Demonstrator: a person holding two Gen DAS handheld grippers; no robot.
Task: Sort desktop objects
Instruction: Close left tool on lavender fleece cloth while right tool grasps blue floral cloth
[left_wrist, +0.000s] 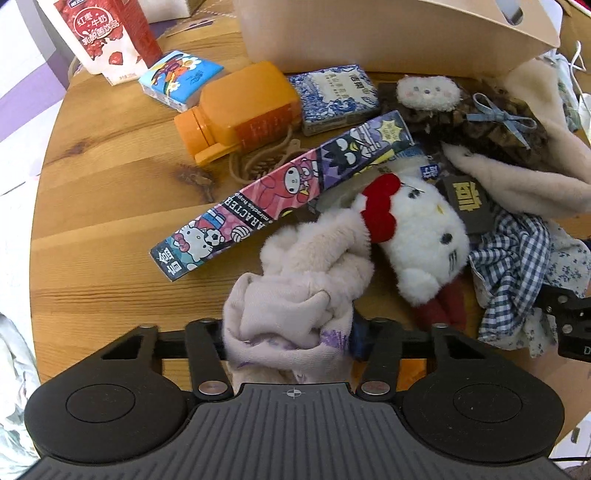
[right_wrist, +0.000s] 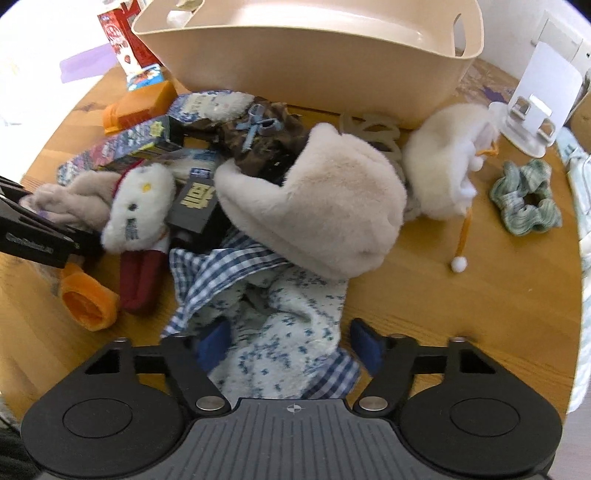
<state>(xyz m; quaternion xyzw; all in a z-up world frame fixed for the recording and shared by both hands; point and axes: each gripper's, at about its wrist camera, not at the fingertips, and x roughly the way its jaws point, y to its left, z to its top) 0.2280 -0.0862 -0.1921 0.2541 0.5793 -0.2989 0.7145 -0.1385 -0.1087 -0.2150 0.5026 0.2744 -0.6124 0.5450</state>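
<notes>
- Currently both grippers are down in the pile on the wooden table (left_wrist: 110, 155), each with cloth between its fingers.
- Left gripper (left_wrist: 291, 332): jaws partway closed around the pale pink fuzzy sock (left_wrist: 306, 280); the bunched cloth fills the gap. Looks like a grip, though pad contact is hidden by the fabric.
- Right gripper (right_wrist: 291, 347): jaws about half open, the blue floral cloth (right_wrist: 280, 332) between them. The left pad seems to touch it, the right pad stands apart, so not clamped yet.
- Risk: the sock lies against the white cat plush (left_wrist: 417, 229); lifting it could drag the plush or nudge the long character box (left_wrist: 288, 188) leaning beside it.
- Risk: the floral cloth runs under the gingham cloth (right_wrist: 221, 269) and the cream furry slipper (right_wrist: 314, 206). Pulling it may tip the slipper and haul the whole heap.
- Risk: a soft, loose bunch can slip out of a partial grip.
- Risk: the two grippers work close together; the arms could foul each other on the way to the beige bin (right_wrist: 332, 59).
- Count: one beige bin, at the far side of the pile, looks empty as far as visible.
- One orange bottle (left_wrist: 240, 107), one milk carton (left_wrist: 107, 33), two tissue packs (left_wrist: 181, 79).
- One green scrunchie (right_wrist: 526, 203), one white stand (right_wrist: 535, 107), one orange cuff (right_wrist: 88, 302).
- Slippers: one clear, a second furry cream item (right_wrist: 443, 170) beside it, type unclear.
</notes>
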